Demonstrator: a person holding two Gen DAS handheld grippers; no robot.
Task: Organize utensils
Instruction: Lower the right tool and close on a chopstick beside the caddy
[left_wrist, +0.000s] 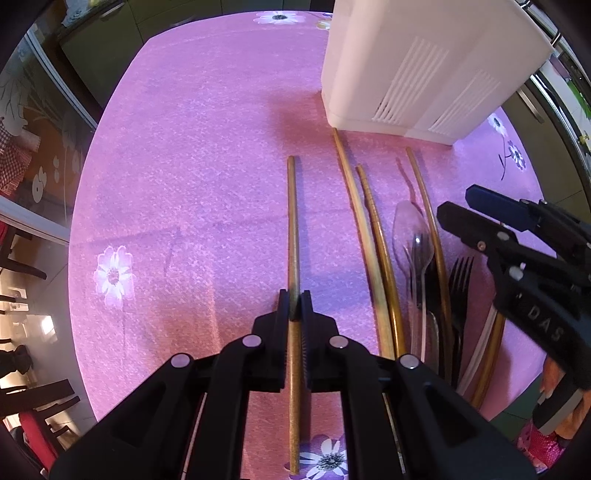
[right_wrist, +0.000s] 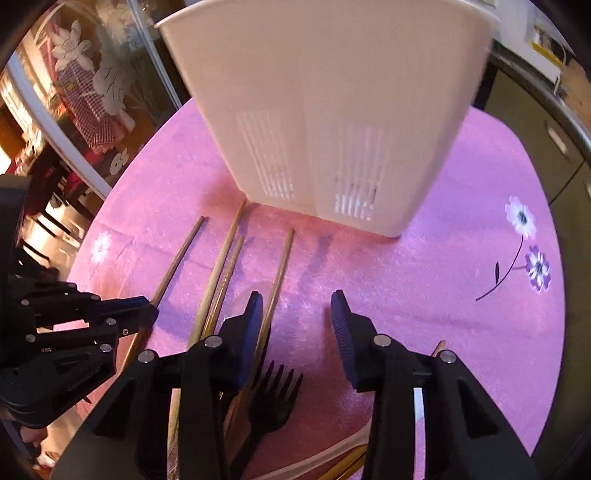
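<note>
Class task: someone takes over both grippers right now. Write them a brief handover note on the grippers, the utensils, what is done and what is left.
Left gripper: shut on one chopstick, which lies along the pink tablecloth.
Right gripper: open, nothing between its fingers, above the black fork.
Other chopsticks, clear spoon and fork lie loose in front of the white holder.
Done: first chopstick gripped.
Left: nothing visibly in the holder; its inside is hidden.
</note>
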